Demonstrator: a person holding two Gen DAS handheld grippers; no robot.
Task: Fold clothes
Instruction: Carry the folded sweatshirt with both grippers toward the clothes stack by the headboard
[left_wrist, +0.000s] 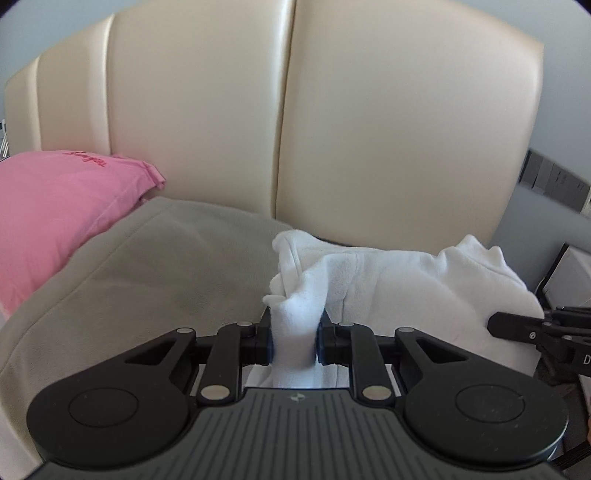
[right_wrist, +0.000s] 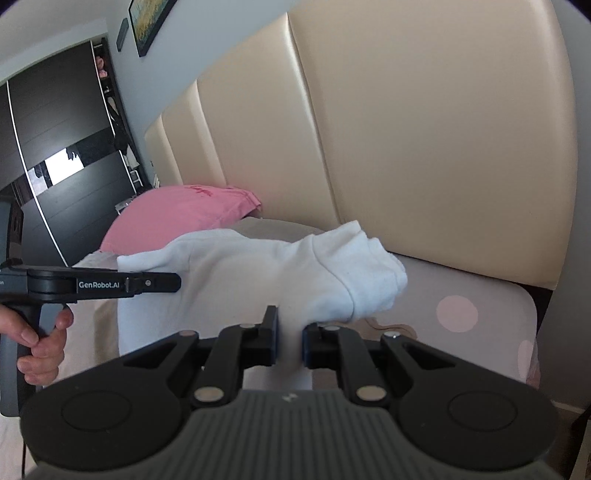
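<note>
While clamped in both grippers, white garment (left_wrist: 388, 280) spans them

Bed (left_wrist: 110, 288) — grey cover, pink pillow (left_wrist: 55, 214), white garment (left_wrist: 406, 280) lying across it

The right gripper (right_wrist: 289, 334) pinches a fold of the white garment (right_wrist: 258, 269), which hangs spread before the cream headboard (right_wrist: 424, 147). At left, a hand (right_wrist: 42, 341) holds the left gripper (right_wrist: 162, 282), its tip against the cloth. A pink pillow (right_wrist: 177, 218) lies behind.
</note>
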